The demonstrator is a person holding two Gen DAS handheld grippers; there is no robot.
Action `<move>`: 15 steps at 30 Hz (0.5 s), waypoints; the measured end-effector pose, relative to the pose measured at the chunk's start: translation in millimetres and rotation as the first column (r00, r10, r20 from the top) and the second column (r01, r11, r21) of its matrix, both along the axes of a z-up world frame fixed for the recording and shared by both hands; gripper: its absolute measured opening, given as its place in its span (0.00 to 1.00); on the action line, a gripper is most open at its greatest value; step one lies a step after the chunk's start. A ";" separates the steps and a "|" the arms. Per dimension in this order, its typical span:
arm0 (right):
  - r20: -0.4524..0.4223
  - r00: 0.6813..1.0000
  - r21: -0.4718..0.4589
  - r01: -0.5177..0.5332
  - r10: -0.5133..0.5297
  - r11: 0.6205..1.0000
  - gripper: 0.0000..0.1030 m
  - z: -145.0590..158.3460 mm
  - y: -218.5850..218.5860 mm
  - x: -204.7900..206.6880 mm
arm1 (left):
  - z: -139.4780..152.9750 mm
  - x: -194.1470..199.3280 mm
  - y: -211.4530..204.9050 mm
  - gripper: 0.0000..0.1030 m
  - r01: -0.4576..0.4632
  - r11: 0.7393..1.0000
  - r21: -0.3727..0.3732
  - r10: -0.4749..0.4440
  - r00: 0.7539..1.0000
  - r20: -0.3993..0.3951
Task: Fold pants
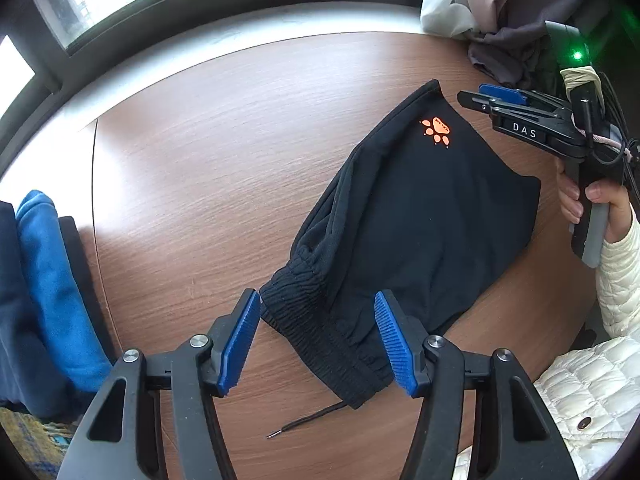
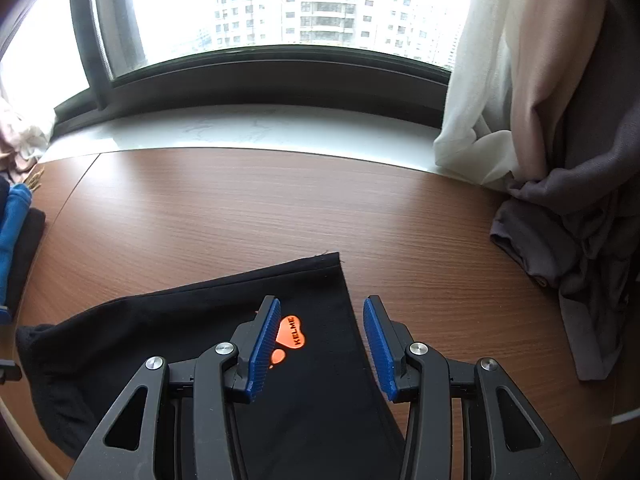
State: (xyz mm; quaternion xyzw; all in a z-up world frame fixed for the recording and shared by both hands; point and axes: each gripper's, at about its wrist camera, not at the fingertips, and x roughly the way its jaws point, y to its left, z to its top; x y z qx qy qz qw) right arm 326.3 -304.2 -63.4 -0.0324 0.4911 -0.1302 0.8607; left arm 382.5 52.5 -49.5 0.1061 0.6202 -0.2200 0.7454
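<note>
Left gripper (image 1: 316, 340) held low over waistband end of pants (image 1: 420, 216), jaws apart, nothing gripped. Right gripper (image 2: 320, 344) held above logo (image 2: 290, 336) end, jaws apart, empty. Pants laid folded on table (image 1: 208, 152), black, drawstring (image 1: 308, 420) trailing out. Right hand (image 1: 600, 200) on gripper handle seen only in left view; window (image 2: 300, 4) and towers seen fully only in right view. Curtains (image 2: 520, 80) bunched at table's far right; blue cloth (image 1: 48, 280) at left edge.

Grey cloth (image 2: 568, 248) beside curtains (image 2: 492, 92); blue garment (image 1: 48, 280) opposite.
</note>
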 end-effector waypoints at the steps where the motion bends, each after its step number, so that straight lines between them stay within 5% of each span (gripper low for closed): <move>1: -0.003 1.000 0.000 -0.014 0.014 1.000 0.41 0.3 3.6 0.6 | -0.2 -1.5 9.1 0.57 -0.001 1.000 -0.011 0.001 1.000 0.023; 6: -0.006 0.994 -0.038 -0.107 0.107 0.994 0.41 1.0 35.0 2.6 | -14.1 -2.6 29.2 0.57 -0.004 0.997 -0.075 0.013 0.991 0.132; 15: -0.045 0.992 -0.045 -0.123 0.121 0.991 0.41 -5.9 61.5 6.1 | -32.7 -10.2 65.9 0.56 -0.116 0.949 -0.293 0.166 0.974 0.151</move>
